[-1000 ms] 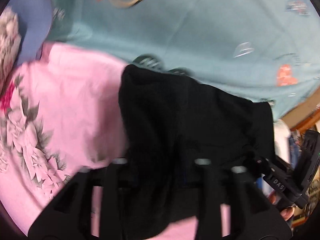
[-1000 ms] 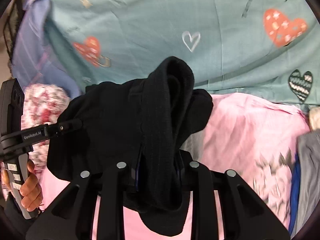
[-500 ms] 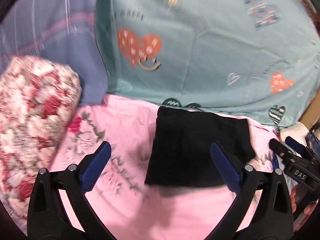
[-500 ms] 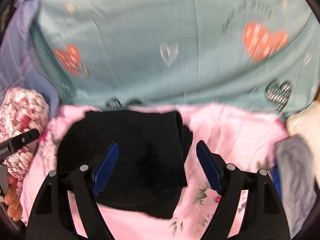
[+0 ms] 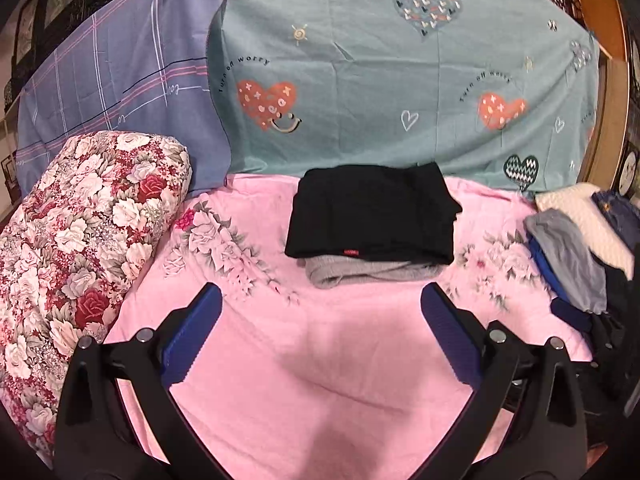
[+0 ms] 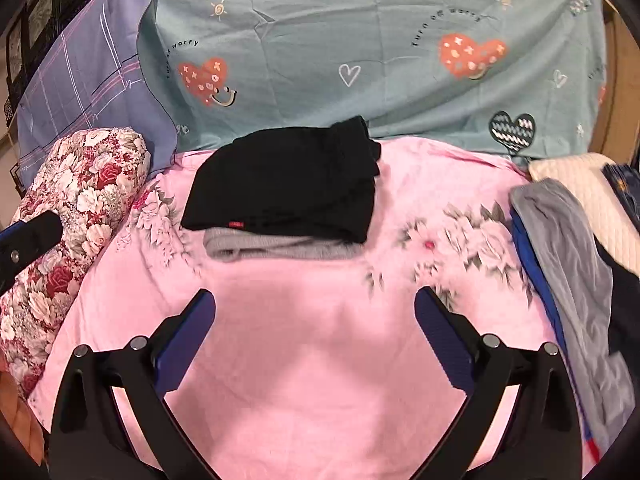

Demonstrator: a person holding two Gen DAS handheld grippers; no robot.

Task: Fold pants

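Observation:
The black pants (image 5: 372, 210) lie folded in a flat rectangle on top of a folded grey garment (image 5: 360, 270), at the far side of the pink floral sheet (image 5: 320, 380). They also show in the right wrist view (image 6: 288, 184), over the same grey garment (image 6: 276, 248). My left gripper (image 5: 320, 300) is open and empty, held back from the stack. My right gripper (image 6: 314, 304) is open and empty too, also short of the stack. The left gripper's tip (image 6: 28, 236) shows at the left edge of the right wrist view.
A floral rolled quilt (image 5: 76, 240) lies at the left. A teal heart-print sheet (image 5: 400, 80) and a purple plaid pillow (image 5: 120, 80) stand behind. A pile of unfolded clothes (image 5: 580, 248) lies at the right, also seen in the right wrist view (image 6: 568, 264).
Both grippers were shut on the black pants a second ago. They have let go, opened wide and drawn back. The pants now rest folded on the grey garment.

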